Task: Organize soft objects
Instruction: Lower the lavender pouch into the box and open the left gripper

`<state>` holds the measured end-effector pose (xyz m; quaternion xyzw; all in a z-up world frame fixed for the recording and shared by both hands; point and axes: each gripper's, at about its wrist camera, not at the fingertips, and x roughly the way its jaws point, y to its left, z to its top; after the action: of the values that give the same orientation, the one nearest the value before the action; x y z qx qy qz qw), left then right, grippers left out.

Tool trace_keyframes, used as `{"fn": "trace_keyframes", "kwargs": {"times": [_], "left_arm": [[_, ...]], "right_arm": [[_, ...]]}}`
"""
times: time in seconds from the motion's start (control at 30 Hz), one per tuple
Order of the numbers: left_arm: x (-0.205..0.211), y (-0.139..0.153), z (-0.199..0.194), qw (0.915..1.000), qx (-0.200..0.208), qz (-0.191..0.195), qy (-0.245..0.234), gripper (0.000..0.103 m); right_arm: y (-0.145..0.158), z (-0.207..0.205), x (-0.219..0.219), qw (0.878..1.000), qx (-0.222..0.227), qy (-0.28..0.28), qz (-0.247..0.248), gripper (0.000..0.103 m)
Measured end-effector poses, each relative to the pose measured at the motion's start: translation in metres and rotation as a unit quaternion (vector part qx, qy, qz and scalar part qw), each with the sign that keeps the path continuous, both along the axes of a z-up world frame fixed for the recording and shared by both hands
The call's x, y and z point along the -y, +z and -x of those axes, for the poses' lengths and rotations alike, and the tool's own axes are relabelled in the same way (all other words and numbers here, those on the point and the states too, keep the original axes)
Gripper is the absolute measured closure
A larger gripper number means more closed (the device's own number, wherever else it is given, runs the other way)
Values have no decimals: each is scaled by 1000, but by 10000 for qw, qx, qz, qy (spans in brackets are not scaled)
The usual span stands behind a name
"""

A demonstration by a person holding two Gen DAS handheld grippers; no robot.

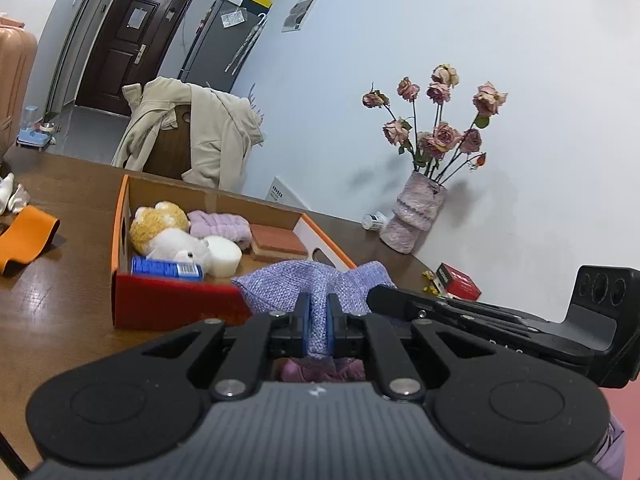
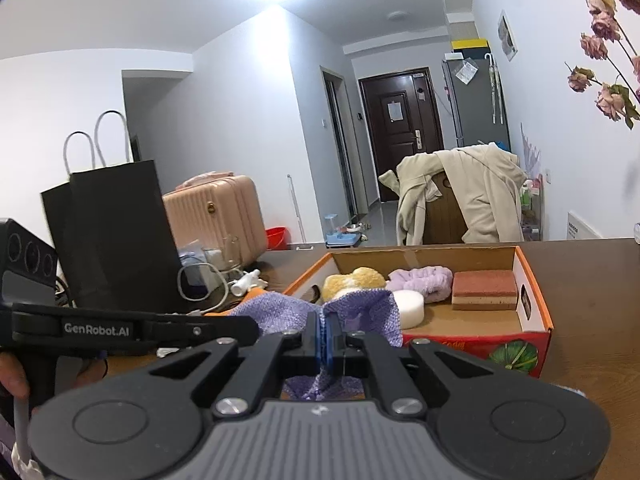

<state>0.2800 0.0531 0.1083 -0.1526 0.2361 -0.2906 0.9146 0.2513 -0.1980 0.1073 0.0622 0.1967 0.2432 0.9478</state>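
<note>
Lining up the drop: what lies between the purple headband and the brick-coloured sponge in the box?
Nothing: in the right wrist view the purple headband and the brick-coloured sponge lie side by side in the box, about touching.

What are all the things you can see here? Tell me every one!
purple cloth: 1, lilac, pinched by both grippers, near the box
cardboard box: 1, orange and red, on table
plush toy: 1, yellow and white, in box
headband: 1, purple, in box
round sponge: 1, white, in box
block sponge: 1, red-brown, in box
blue pack: 1, in box
vase of roses: 1, pink, by wall
suitcase: 1, pink
paper bag: 1, black
coat: 1, beige, over chair
left gripper: 1, black, jaws shut
right gripper: 1, black, jaws shut
</note>
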Motion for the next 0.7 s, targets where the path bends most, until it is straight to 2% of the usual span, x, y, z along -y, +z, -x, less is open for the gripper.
{"fn": "trace_keyframes", "kwargs": {"times": [0.17,0.4,0.5,0.63,0.7], "left_arm": [[5,0,-50,9999,-159,45,-40,95],[14,-12,-132,9989,-459,-79,8,95],[17,-28,-159,9976,-663,-190,25,95],[26,-54,-174,9937,-928,-630,22,93],[29,-62,-173,9919,-1016,-757,-39,91]], "right_arm": [[2,-41,4,9999,-87,-113,-18,100],[-7,-122,9,9986,-451,-276,103,100],[-23,-155,6,9966,-740,-310,183,100],[-54,-177,0,9918,-1134,-402,426,99],[-65,-182,-5,9892,-1331,-322,525,92]]}}
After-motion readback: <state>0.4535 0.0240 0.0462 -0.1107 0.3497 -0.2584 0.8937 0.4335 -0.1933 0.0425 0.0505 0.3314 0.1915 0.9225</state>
